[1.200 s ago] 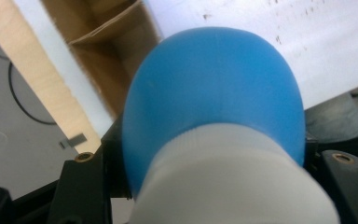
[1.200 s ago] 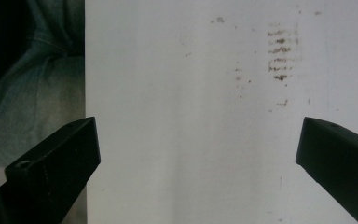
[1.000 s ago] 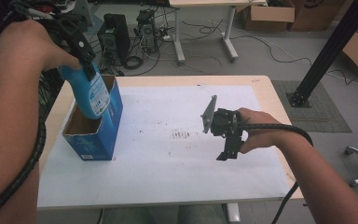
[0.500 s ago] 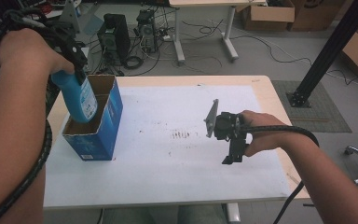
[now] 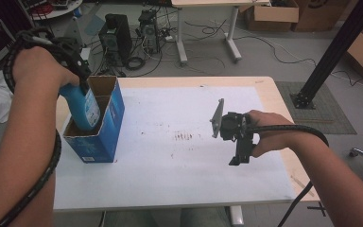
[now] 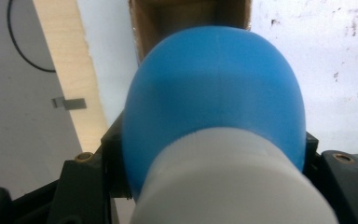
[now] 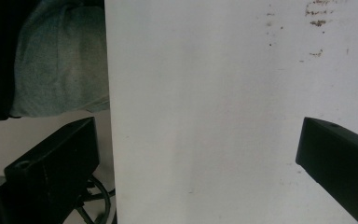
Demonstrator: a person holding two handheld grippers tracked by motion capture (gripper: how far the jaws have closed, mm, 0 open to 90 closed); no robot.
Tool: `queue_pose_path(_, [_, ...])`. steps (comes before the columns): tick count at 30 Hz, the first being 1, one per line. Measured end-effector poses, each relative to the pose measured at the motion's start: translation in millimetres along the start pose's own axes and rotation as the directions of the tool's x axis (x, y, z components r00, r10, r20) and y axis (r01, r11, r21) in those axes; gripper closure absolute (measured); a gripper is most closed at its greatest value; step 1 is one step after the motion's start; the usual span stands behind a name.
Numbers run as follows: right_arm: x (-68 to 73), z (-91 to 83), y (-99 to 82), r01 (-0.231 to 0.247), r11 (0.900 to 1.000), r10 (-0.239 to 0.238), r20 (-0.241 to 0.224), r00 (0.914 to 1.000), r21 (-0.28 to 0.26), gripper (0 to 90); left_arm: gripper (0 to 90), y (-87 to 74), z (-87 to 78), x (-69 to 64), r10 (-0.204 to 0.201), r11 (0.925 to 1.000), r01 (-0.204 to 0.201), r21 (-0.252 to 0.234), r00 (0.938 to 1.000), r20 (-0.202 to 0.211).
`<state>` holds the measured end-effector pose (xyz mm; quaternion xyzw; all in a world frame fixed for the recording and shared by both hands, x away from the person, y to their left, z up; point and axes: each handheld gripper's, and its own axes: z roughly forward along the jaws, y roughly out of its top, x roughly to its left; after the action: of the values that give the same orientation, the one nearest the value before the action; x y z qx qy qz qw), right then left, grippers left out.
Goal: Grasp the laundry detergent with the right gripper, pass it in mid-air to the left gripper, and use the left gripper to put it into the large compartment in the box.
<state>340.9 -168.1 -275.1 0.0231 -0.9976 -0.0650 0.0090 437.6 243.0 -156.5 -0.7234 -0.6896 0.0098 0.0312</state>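
I have the blue bottle (image 5: 82, 108) tilted with its lower end down inside the open blue carton (image 5: 105, 124), which stands near the left edge of the table (image 5: 264, 90). My left gripper (image 5: 73, 56) is clenched on the bottle up by its white cap (image 6: 223, 186); in the left gripper view the blue shoulder (image 6: 214, 88) bulges between the two black jaws and the brown inside of the carton shows just past it. The carton sits on the white sheet (image 5: 170, 165) that covers most of the tabletop, with a patch of small brown marks (image 5: 184, 137) near the middle. Well apart to the right, my right gripper (image 5: 238, 158) hangs above the sheet, pointing down, jaws spread wide with nothing between them, bare white sheet (image 7: 205, 116) beneath
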Motion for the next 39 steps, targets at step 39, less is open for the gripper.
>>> queue_pose_path(39, [-0.9,4.5,-1.6,-0.020,0.9998,0.020,-0.018,0.9996,-0.004,0.0,38.5,9.5,114.0,4.6,0.024,0.9995,-0.024,0.022,0.9997,0.000])
